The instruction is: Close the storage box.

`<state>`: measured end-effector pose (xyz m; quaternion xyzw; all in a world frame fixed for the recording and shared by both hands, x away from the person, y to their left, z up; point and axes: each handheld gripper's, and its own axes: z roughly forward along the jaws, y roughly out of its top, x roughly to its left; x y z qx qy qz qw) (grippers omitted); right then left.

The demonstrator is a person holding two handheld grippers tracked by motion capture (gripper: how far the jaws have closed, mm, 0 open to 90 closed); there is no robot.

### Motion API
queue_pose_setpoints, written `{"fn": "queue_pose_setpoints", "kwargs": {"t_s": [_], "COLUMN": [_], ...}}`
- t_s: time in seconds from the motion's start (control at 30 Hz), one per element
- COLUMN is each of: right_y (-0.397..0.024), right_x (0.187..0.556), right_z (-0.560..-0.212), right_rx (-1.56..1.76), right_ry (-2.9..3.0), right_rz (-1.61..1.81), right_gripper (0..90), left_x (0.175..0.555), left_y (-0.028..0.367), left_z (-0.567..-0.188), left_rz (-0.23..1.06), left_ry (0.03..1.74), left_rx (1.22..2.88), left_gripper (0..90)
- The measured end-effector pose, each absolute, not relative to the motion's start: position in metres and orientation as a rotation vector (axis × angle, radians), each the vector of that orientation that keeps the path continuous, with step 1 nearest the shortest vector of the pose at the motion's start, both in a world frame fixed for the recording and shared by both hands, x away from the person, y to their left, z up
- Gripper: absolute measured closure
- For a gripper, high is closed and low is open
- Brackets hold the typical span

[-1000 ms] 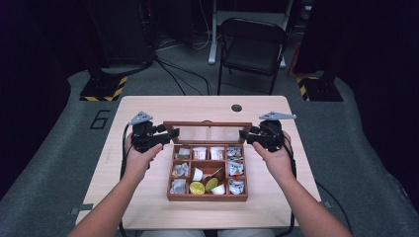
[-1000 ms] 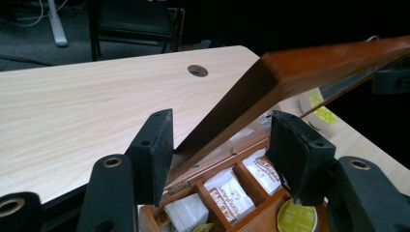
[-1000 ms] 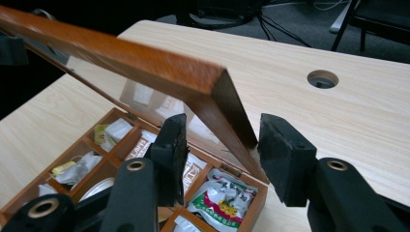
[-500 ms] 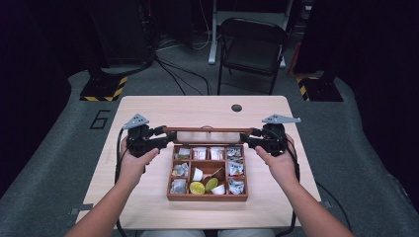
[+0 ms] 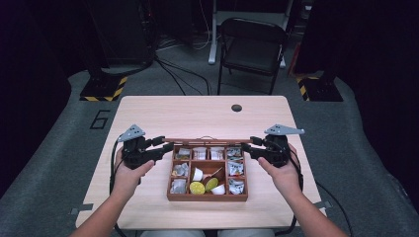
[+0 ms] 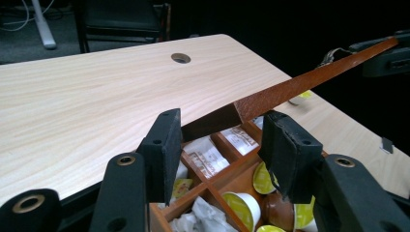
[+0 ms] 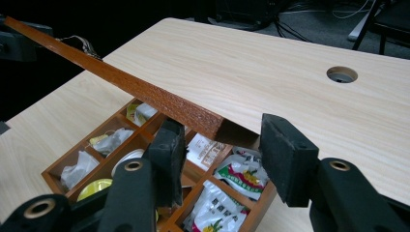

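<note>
The lid (image 5: 207,140) hangs across the far edge of the wooden box (image 5: 207,198), carried at its two ends and tilted, not yet lying on the box or the table (image 5: 197,111). The left gripper (image 5: 167,147) has just been closing its jaws around the left end. One pad lies against the wood, but a sliver of space seems to show by the other, so whether it truly pinches cannot be told. The right gripper (image 5: 247,147) has its jaws narrowed onto the right end, pinching it near the pad tips. That shallow hold is the main risk: if either end slips, the lid could swing down on one side and land on the coffee capsules (image 5: 197,187) and sachets (image 5: 236,168) in the compartments. Uneven motion is the other hazard – one hand moving ahead of the other would twist the lid and lever it out of the pads, or drag the box across the table.
</note>
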<state>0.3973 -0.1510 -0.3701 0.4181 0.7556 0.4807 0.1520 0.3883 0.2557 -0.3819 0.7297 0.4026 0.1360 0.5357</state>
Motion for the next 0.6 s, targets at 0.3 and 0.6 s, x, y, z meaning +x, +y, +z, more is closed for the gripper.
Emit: {"fn": "queue_pose_setpoints", "kwargs": {"t_s": [0.3,0.6], "right_y": [-0.155,-0.155], "right_x": [0.376,0.361], "right_z": [-0.384,-0.399], "right_rx": [1.169,1.144], "right_ry": [2.176,2.186], "right_rz": [1.390,1.378], "right_gripper": [53.0,53.0], "left_x": [0.367,0.353], "left_y": [0.256,0.256], "left_z": [-0.395,-0.409], "left_rz": [0.342,0.318], "left_ry": [0.934,0.956], "left_rx": [1.767,1.765], "left_gripper": [49.0,49.2]}}
